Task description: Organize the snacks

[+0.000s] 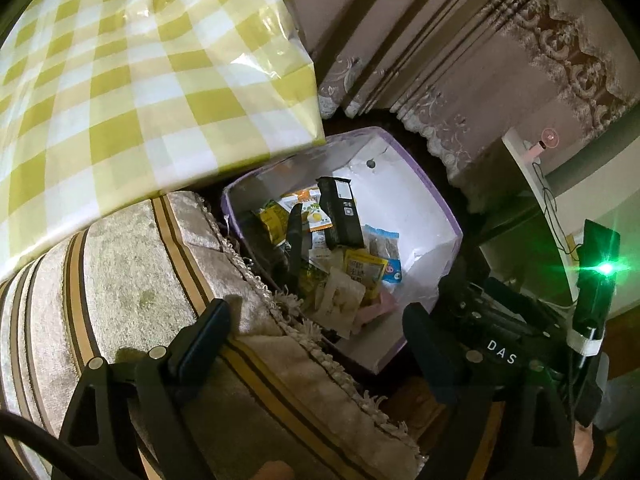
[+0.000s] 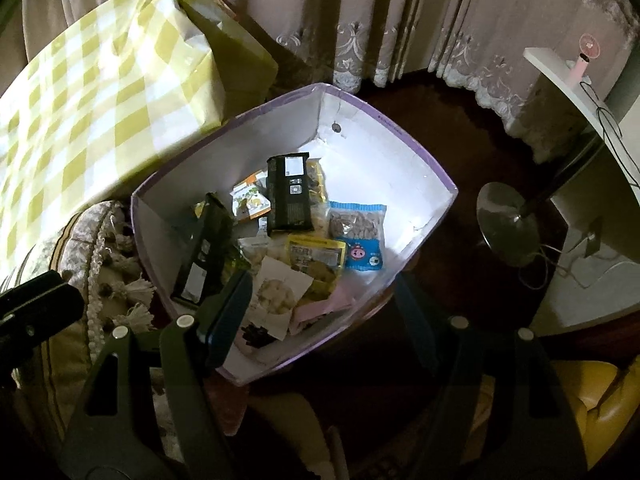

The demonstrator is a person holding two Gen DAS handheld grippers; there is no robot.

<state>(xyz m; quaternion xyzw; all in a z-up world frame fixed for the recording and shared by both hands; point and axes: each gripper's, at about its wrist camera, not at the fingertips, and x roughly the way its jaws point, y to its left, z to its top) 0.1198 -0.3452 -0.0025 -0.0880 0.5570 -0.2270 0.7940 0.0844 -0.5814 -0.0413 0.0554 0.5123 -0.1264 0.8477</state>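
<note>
A white box with a purple rim (image 2: 416, 160) stands on the floor and holds several snack packets: a black packet (image 2: 288, 196), a blue nut packet (image 2: 358, 232), a yellow packet (image 2: 316, 256) and a second black packet (image 2: 204, 248) leaning on the left wall. The box (image 1: 416, 200) also shows in the left wrist view with the black packet (image 1: 340, 212). My right gripper (image 2: 324, 308) is open and empty above the box's near edge. My left gripper (image 1: 316, 344) is open and empty over the sofa arm, beside the box.
A table with a yellow checked cloth (image 1: 120, 80) stands to the left. A striped sofa arm (image 1: 120, 280) lies below it. Curtains (image 2: 400, 20) hang behind. A lamp base (image 2: 508, 224) and a white side table (image 2: 580, 92) stand at the right.
</note>
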